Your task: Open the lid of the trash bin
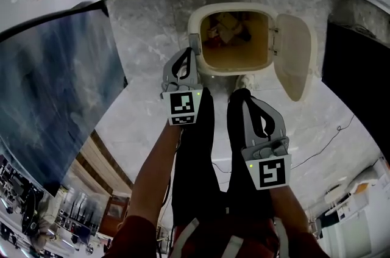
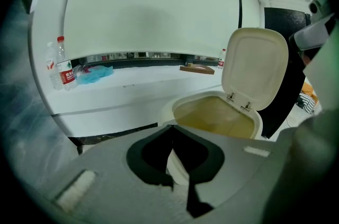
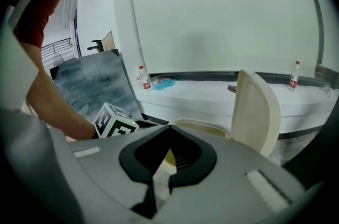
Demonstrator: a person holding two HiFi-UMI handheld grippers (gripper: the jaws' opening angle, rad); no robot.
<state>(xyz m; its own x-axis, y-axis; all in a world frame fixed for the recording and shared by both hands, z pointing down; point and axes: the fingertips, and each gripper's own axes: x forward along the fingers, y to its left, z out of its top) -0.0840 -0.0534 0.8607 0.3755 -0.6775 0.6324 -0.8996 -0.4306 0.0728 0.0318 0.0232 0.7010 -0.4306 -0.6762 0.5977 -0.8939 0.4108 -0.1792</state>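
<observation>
Head view: trash bin (image 1: 196,17) on the grey marble floor (image 1: 143,25), top centre. Its lid (image 1: 294,57) is open, swung to the right on its hinge. Scraps of rubbish sit inside, too small to identify. Left gripper (image 1: 192,53) is at the bin's left rim with its fingers closed and nothing between them. The tips are at or just beside the rim, and contact is hard to confirm from here. Right gripper (image 1: 240,94) is lower, short of the bin's near edge, also closed and empty. A big dark grey panel (image 1: 55,86) leans at the left.

Left gripper view: left gripper (image 2: 170,128) has its jaws shut tip to tip and holds nothing. The bin (image 2: 183,102) is just past the tips, its yellowish inside showing, with the lid (image 2: 254,66) standing up behind it. A white counter (image 2: 132,85) runs behind the bin and carries water bottles (image 2: 62,66) and a blue cloth (image 2: 95,72).

Right gripper view: right gripper (image 3: 169,127) has its jaws together and is empty. The bin rim (image 3: 197,124) lies beyond the tips, and the lid (image 3: 257,112) stands upright at the right. The left gripper's marker cube (image 3: 115,121) is at the left, beside the rim, with the person's arm (image 3: 55,104) behind it.
</observation>
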